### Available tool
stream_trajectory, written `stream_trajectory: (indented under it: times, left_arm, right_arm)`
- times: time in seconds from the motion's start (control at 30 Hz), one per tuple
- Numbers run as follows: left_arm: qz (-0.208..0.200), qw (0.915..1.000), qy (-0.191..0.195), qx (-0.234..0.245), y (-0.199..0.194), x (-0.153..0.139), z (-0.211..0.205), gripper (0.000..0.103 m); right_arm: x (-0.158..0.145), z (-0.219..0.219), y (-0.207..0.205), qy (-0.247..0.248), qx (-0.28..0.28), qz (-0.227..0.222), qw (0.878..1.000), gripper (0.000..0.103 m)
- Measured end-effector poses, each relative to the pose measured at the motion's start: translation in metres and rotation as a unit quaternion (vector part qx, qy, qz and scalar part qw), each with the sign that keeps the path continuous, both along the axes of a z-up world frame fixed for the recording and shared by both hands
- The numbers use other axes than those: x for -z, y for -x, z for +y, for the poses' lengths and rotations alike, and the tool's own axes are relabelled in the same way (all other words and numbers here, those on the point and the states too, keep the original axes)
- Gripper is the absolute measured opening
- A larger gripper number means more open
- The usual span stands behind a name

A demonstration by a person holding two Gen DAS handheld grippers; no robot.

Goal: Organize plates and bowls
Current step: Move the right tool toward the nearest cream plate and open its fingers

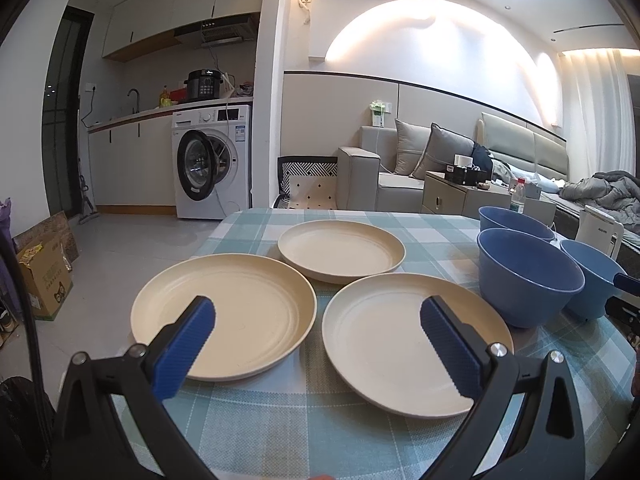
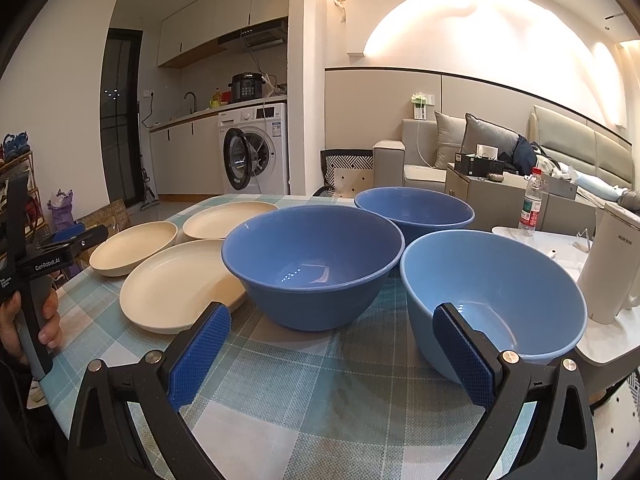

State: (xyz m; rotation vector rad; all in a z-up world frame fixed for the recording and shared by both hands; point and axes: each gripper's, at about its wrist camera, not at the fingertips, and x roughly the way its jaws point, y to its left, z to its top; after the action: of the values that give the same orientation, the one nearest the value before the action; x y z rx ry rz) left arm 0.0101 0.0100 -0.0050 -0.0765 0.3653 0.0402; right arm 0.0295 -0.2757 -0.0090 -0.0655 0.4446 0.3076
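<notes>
Three cream plates (image 1: 224,312) and three blue bowls (image 2: 316,264) sat side by side on the checked tabletop (image 1: 304,420). Left hand-held gripper (image 1: 318,344) and right hand-held gripper (image 2: 332,356) hovered with fingers apart, holding nothing.

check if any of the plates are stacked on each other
No, the three cream plates each lie separately, side by side on the checked tablecloth.

Three cream plates (image 1: 224,316) (image 1: 341,250) (image 1: 416,342); three blue bowls (image 2: 312,266) (image 2: 414,210) (image 2: 494,294); one water bottle (image 2: 531,204); one white kettle (image 2: 612,268).
</notes>
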Motion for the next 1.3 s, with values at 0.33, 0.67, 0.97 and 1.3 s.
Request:
stream_trajectory:
  times: [0.33, 0.67, 0.97, 1.3]
  left_arm:
    - [0.021, 0.9995, -0.023, -0.008, -0.002, 0.000, -0.005, 0.103]
    - [0.029, 0.9983, -0.045, -0.024, -0.002, -0.008, -0.006, 0.103]
    - [0.055, 0.9970, -0.041, -0.035, -0.005, -0.018, 0.002, 0.103]
    - [0.061, 0.9965, -0.017, -0.054, -0.007, -0.028, 0.023, 0.103]
  right_arm:
    - [-0.010, 0.021, -0.002, 0.010, -0.024, 0.005, 1.000, 0.103]
    - [-0.025, 0.046, -0.011, 0.000, -0.057, 0.016, 0.998, 0.103]
    - [-0.042, 0.079, -0.027, -0.003, -0.076, 0.026, 0.997, 0.103]
    - [-0.064, 0.108, -0.052, -0.008, -0.100, 0.046, 0.994, 0.103]
